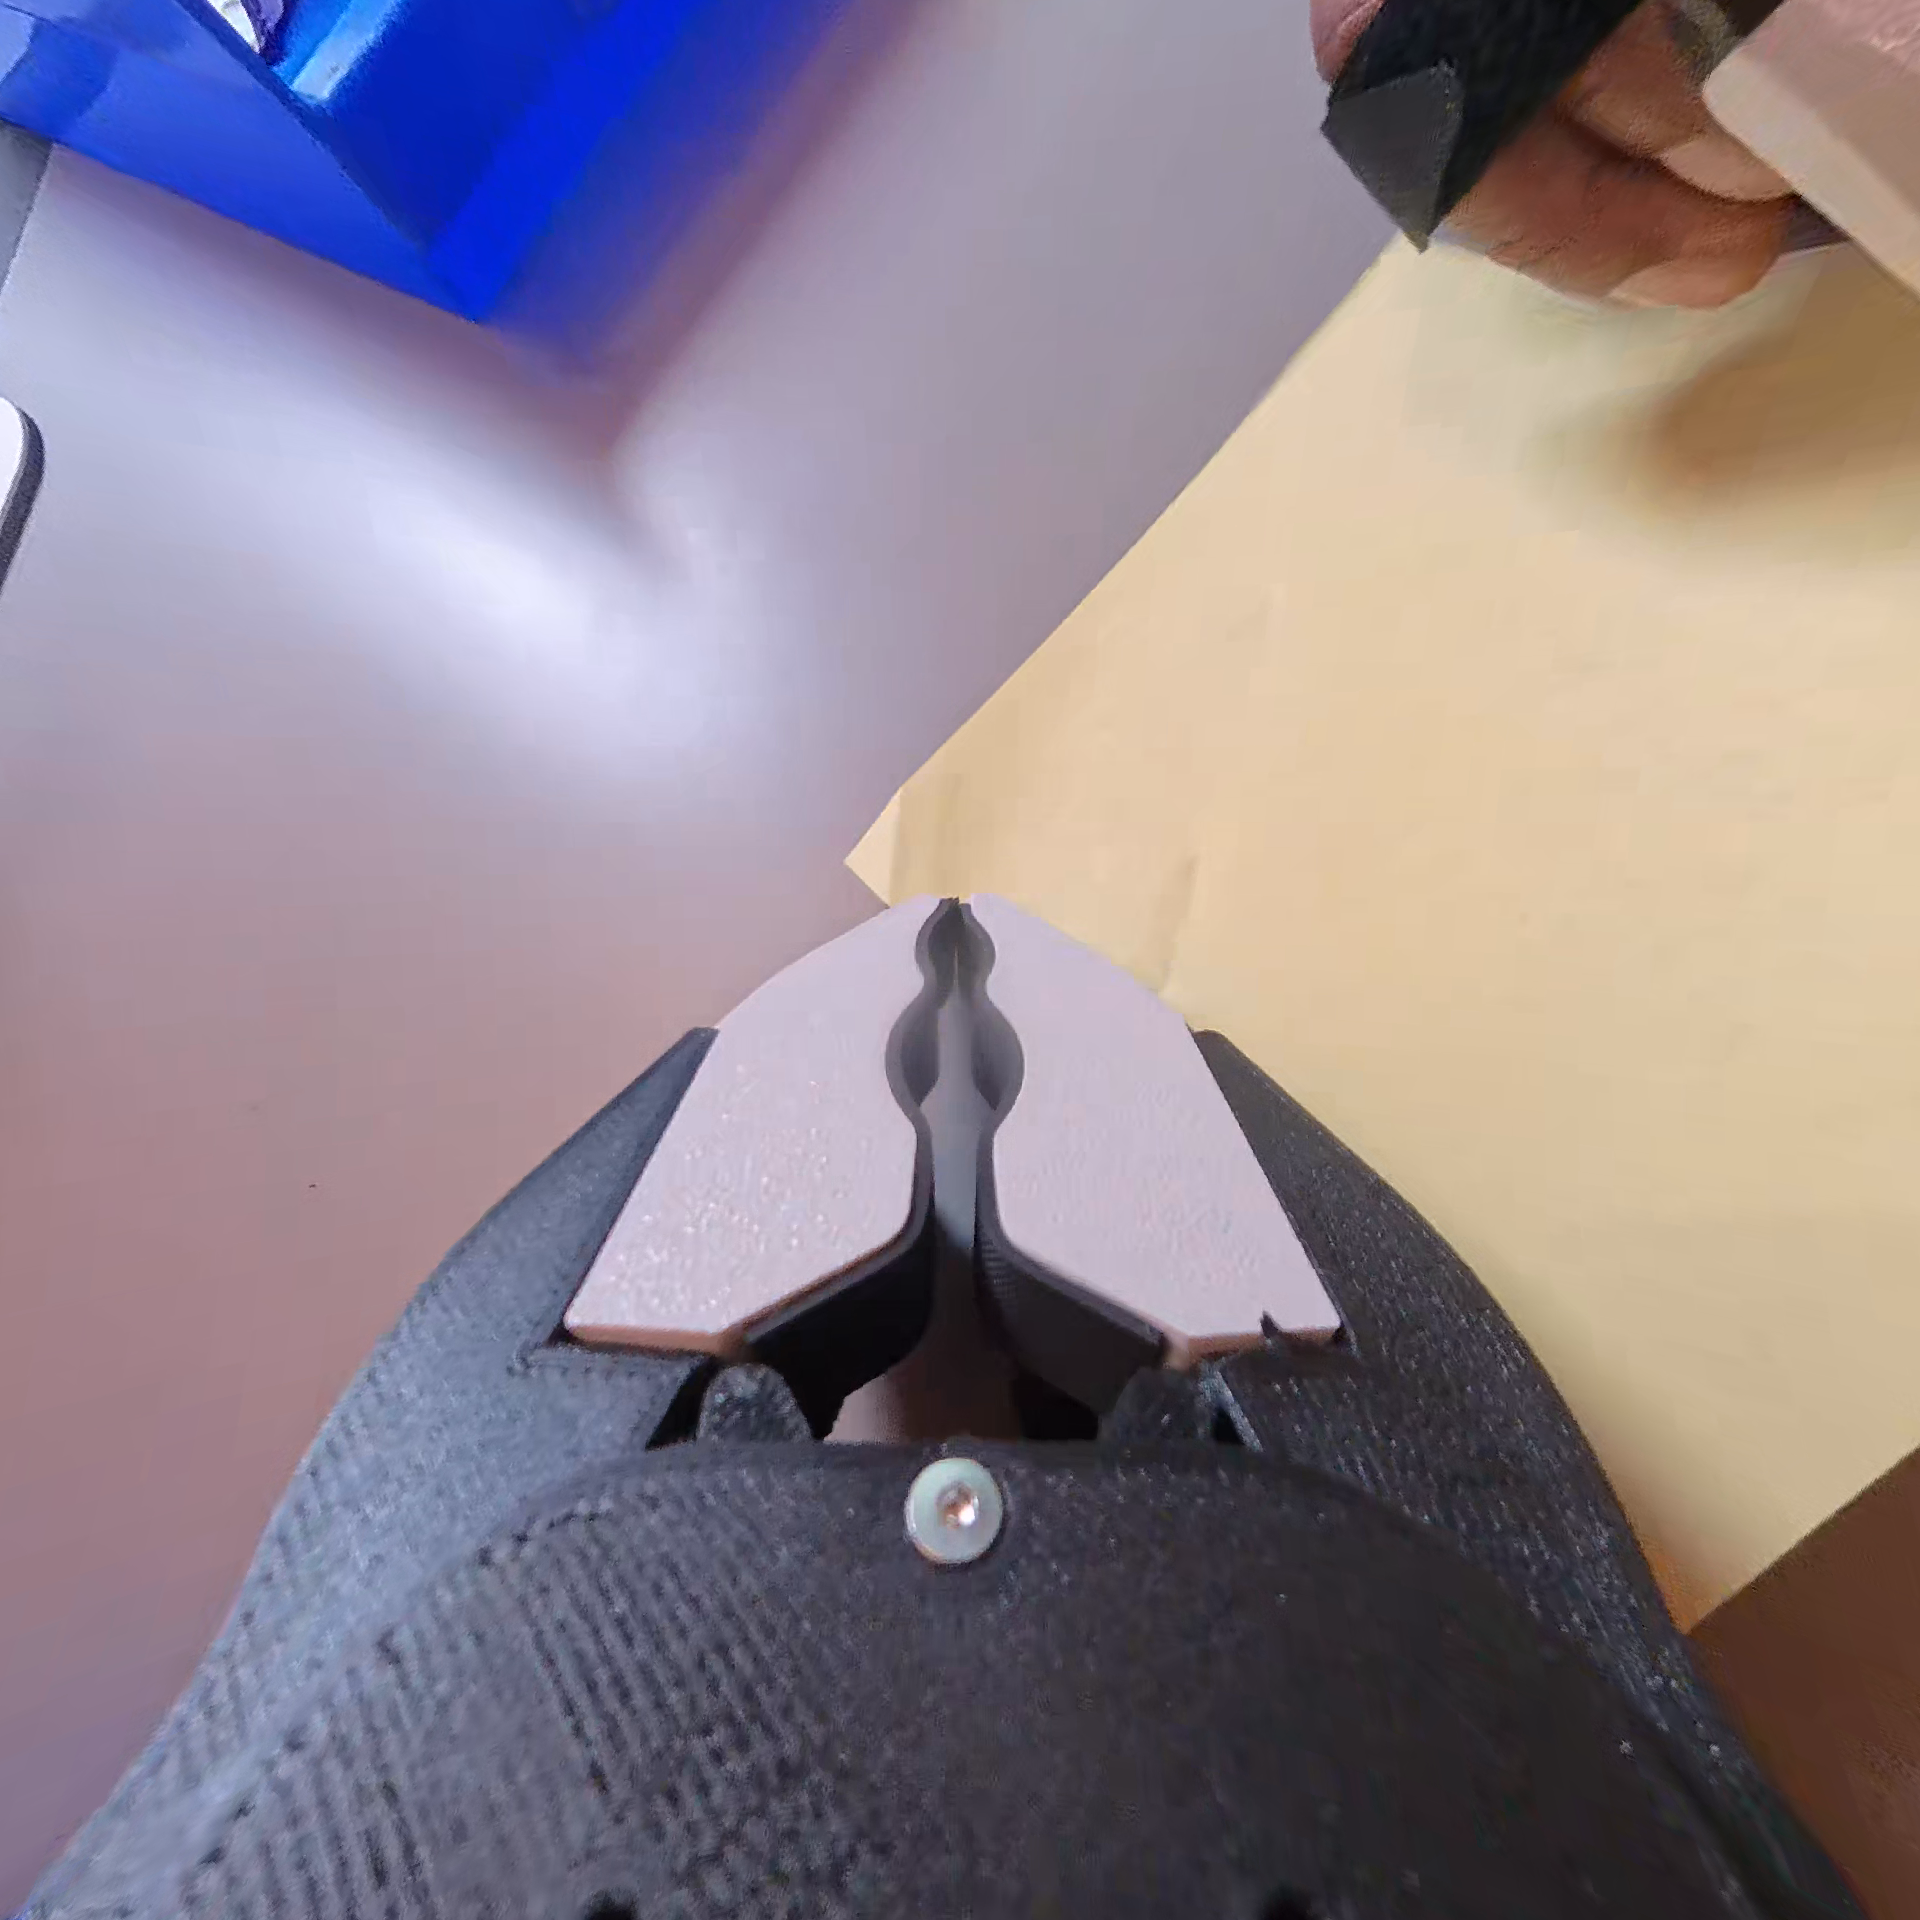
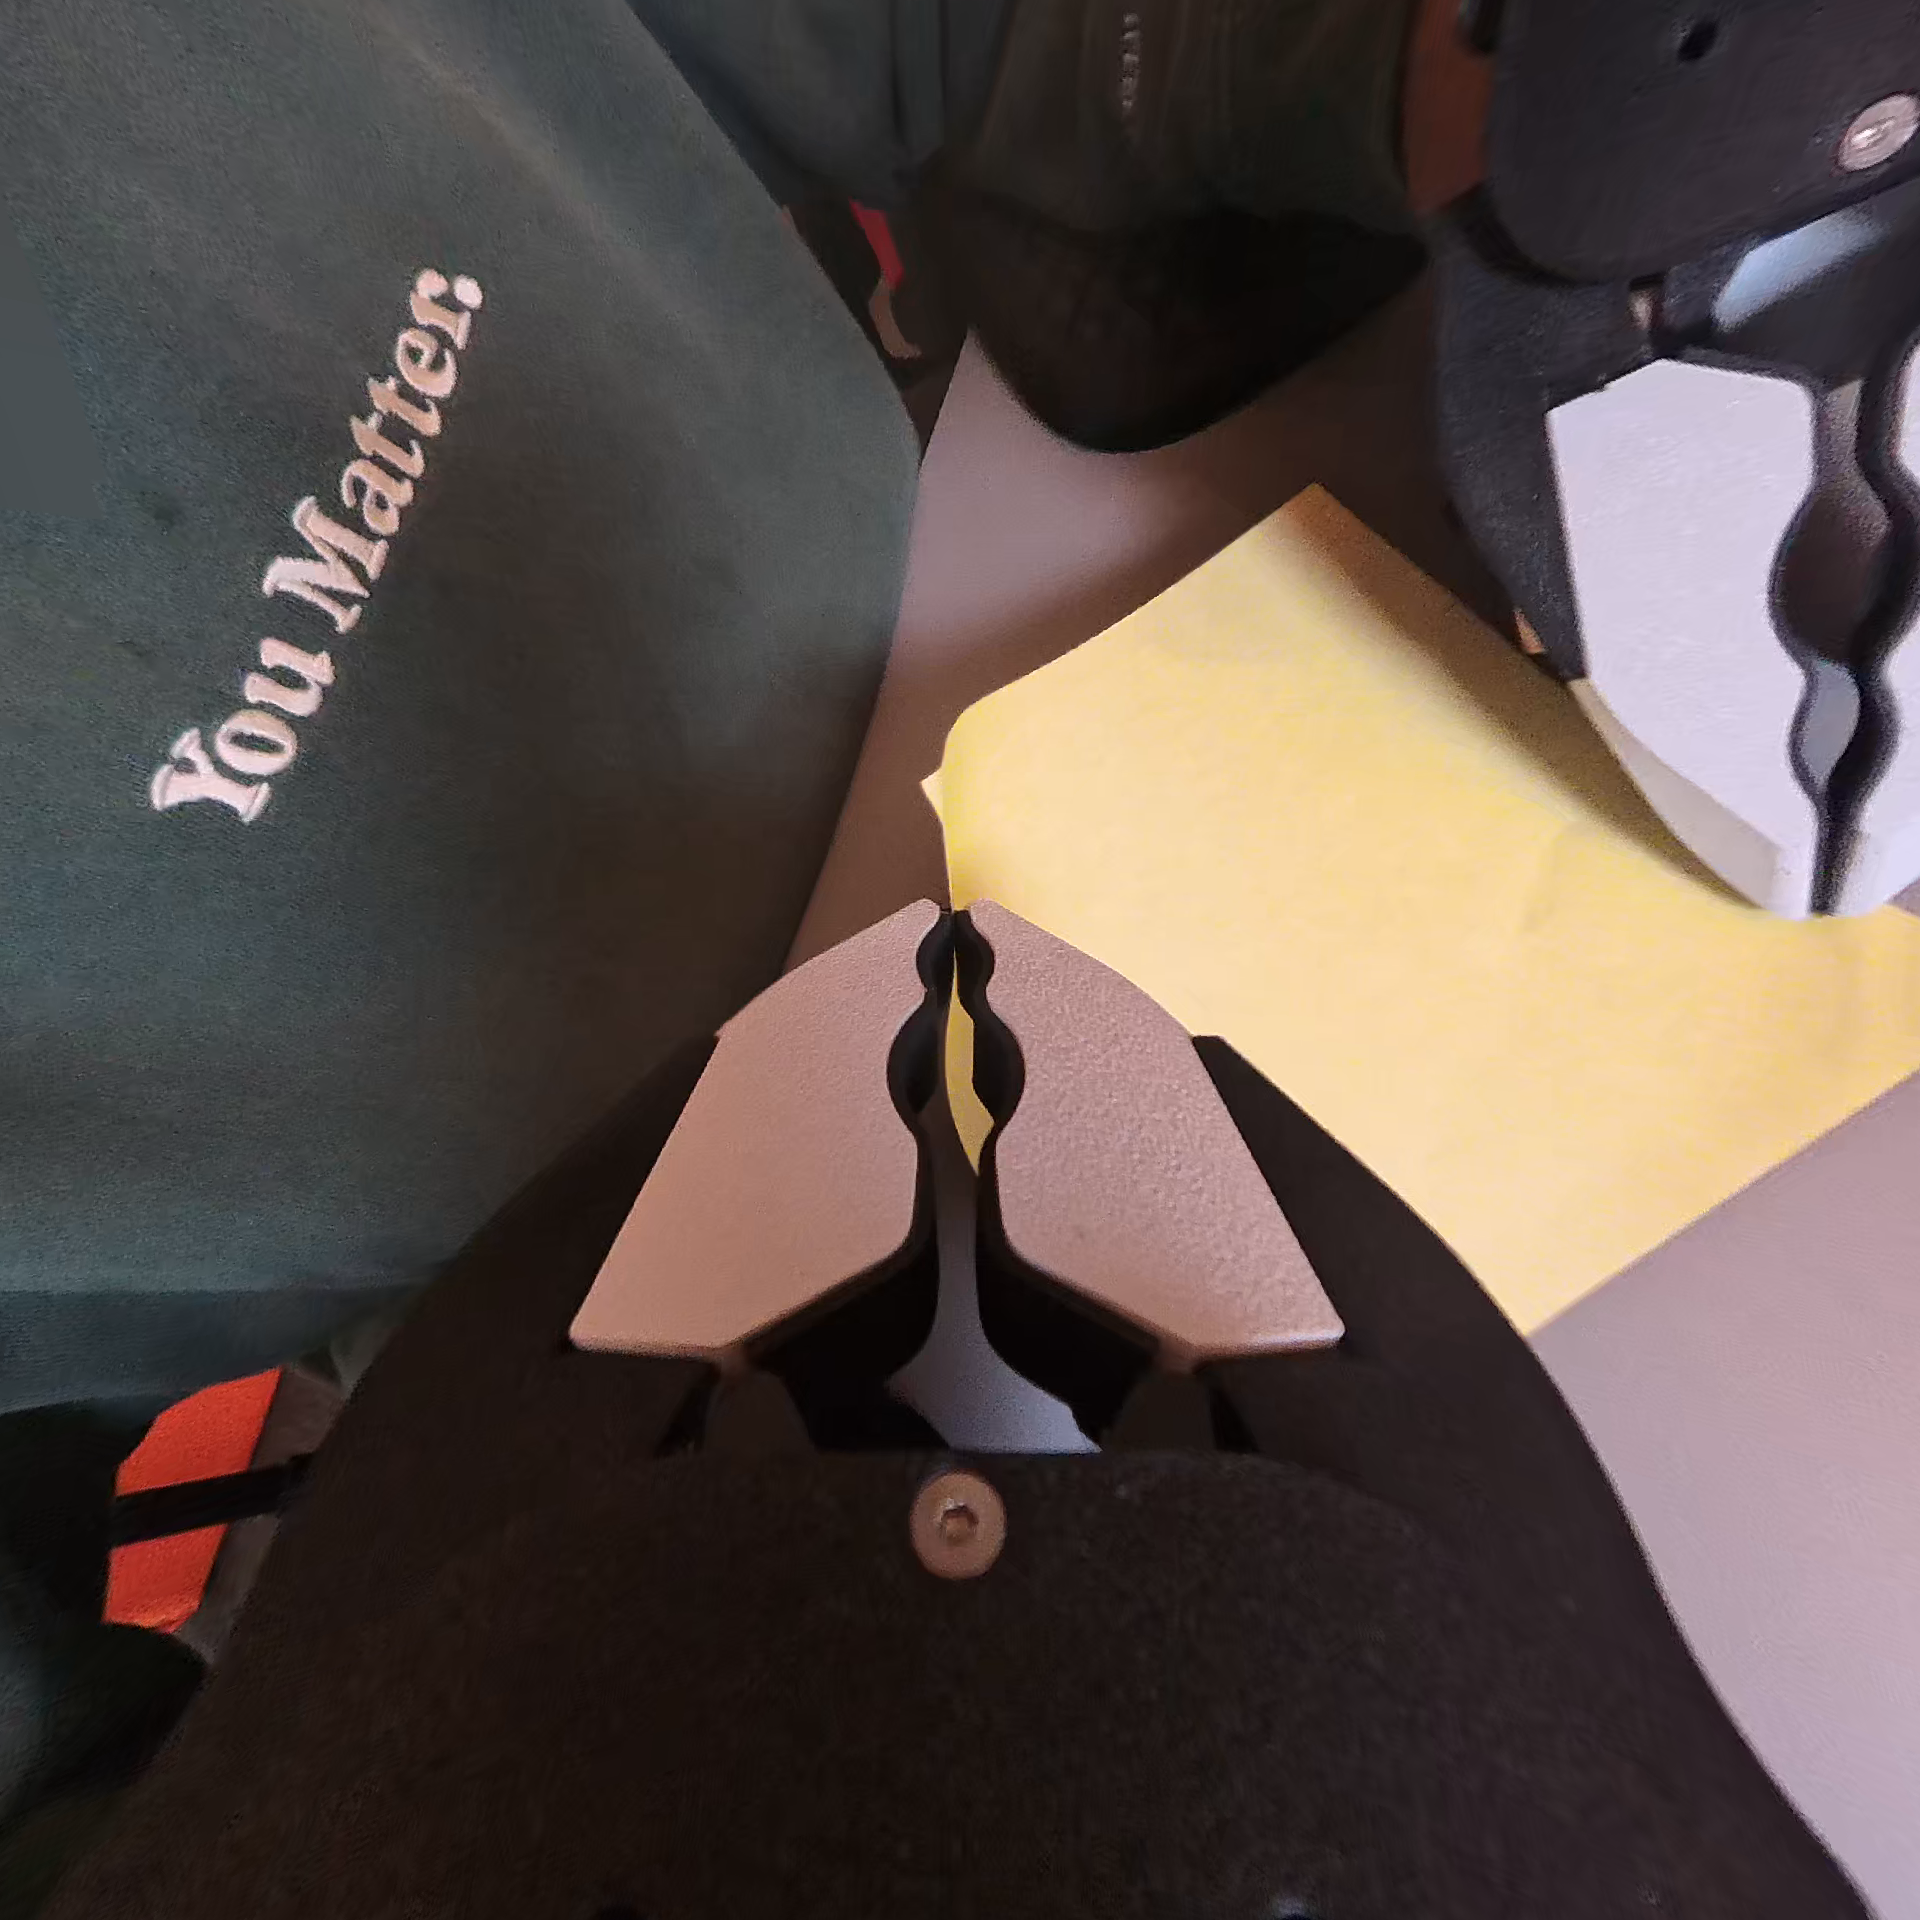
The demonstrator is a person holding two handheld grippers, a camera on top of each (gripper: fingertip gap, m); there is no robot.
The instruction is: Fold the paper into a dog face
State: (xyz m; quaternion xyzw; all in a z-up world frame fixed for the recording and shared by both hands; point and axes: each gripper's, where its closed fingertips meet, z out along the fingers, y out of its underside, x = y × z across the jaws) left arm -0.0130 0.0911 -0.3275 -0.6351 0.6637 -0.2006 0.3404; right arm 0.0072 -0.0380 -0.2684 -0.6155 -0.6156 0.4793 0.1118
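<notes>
Tabletop [image 1: 416, 831]: paper [image 1: 1455, 935] at left gripper [image 1: 958, 906] tips

Left gripper [image 1: 958, 906] and right gripper [image 2: 954, 914], both with fingers [image 1: 790, 1153] pressed together.

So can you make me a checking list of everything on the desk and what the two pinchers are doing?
Surface: grey table, smooth, glare patch.
Job's things: yellow paper, lying nearly flat, faint creases, no clear fold yet.
Clutter: blue box at the far edge.
Grippers: left gripper shut, tips at a paper corner; right gripper shut, tips at the paper's edge. Whether either pinches the paper, cannot tell.
Cables: nothing seen.
Surroundings: person's green top with lettering; a hand on the right gripper's handle.
</notes>
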